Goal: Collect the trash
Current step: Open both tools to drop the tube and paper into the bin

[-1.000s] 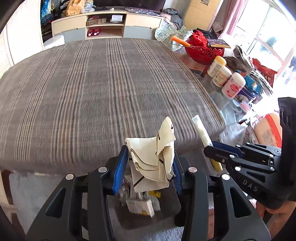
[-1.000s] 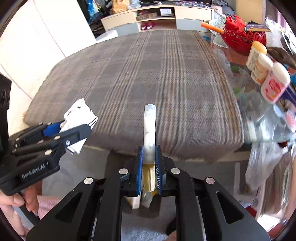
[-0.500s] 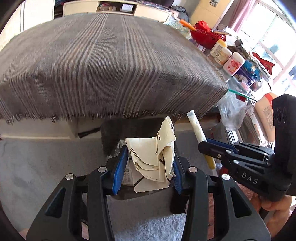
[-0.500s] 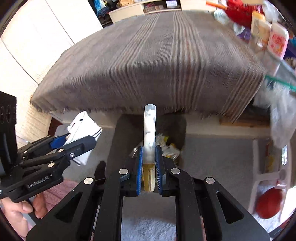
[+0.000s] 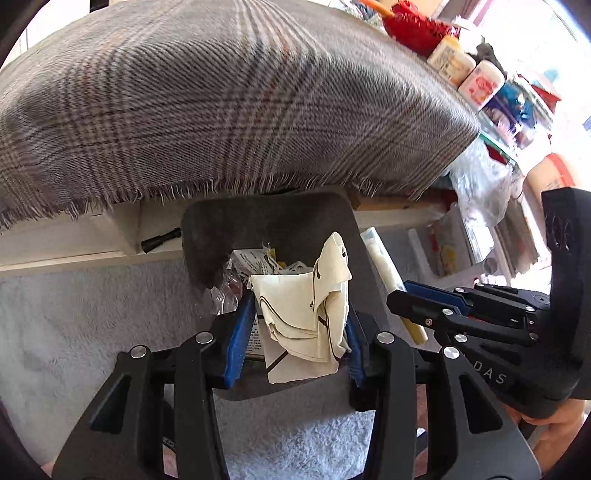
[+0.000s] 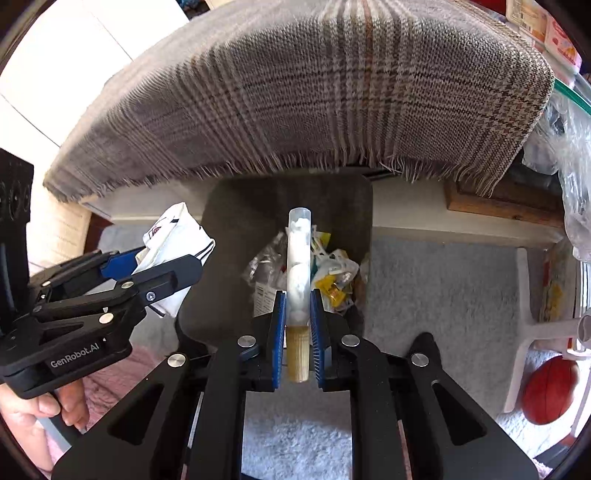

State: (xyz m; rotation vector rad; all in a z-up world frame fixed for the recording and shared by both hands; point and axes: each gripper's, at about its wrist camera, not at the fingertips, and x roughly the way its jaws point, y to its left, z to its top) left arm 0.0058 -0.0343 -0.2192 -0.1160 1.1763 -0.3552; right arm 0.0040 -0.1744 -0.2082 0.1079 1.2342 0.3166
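Note:
My left gripper (image 5: pixel 297 315) is shut on a crumpled cream paper wrapper (image 5: pixel 306 314) and holds it over a dark grey trash bin (image 5: pixel 266 221) on the floor. The bin holds several wrappers and packets (image 6: pixel 332 273). My right gripper (image 6: pixel 297 317) is shut on a clear plastic tube (image 6: pixel 298 266) with a yellow cap, also over the bin (image 6: pixel 229 236). The right gripper shows in the left wrist view (image 5: pixel 417 302) with the tube (image 5: pixel 384 269). The left gripper shows in the right wrist view (image 6: pixel 162 262) with the paper (image 6: pixel 173 240).
A table under a grey plaid cloth (image 5: pixel 221 103) overhangs just beyond the bin. Bottles and a red basket (image 5: pixel 417 26) stand at its far right. Pale carpet (image 6: pixel 436 280) surrounds the bin. A red ball (image 6: pixel 550 391) and clear plastic bags (image 5: pixel 480 184) lie to the right.
Both grippers have dropped from table height to below the table's edge, and the open bin with its trash is now in full view under them. Both still hold their items.

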